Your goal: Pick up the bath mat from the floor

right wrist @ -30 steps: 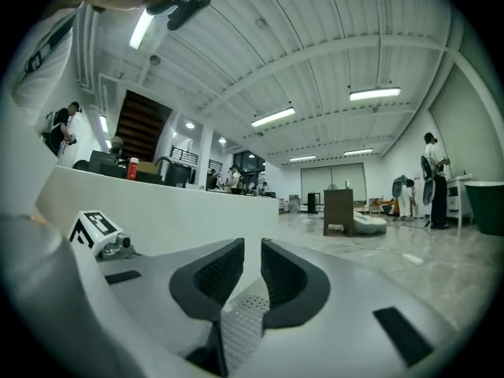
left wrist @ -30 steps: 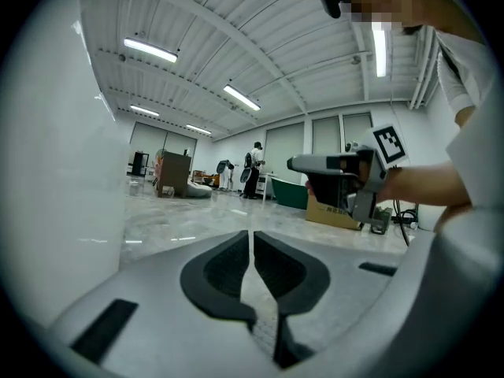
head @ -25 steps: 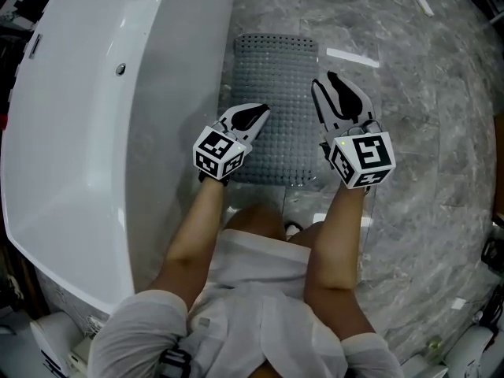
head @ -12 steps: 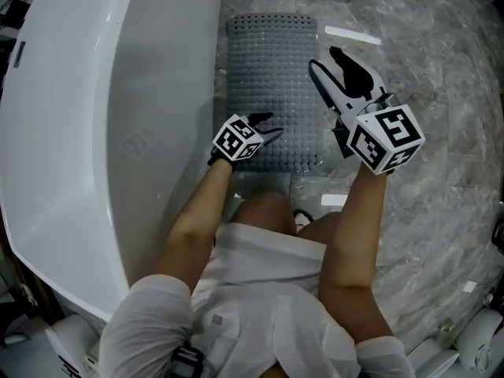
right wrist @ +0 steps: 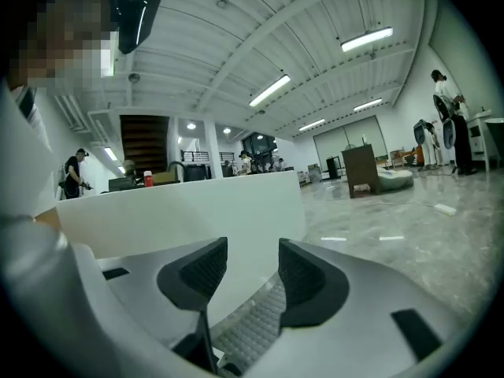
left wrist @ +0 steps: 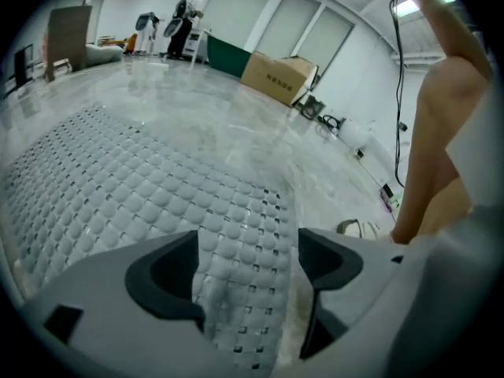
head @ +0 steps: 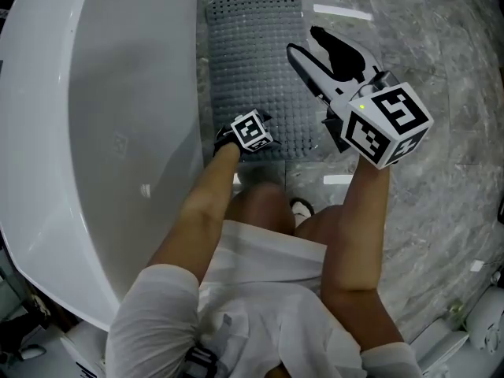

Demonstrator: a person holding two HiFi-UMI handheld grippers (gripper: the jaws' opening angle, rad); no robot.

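Bathtub point(head: 118, 132) wall sits hard against the bath mat point(head: 252, 61) left edge; tight gap there. Floor point(head: 441, 53) right of mat is open, only flat white strips point(head: 340, 12). Person's knees point(head: 264, 203) crowd the near edge. Far end is open.

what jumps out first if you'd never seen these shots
The grey studded bath mat lies flat on the marble floor, alongside the big white bathtub at the left. The left gripper is low over the mat's near edge, its jaws just opening, with the mat between them but not gripped. The right gripper hangs higher over the mat's right side, its jaws also just opening, with nothing between them.
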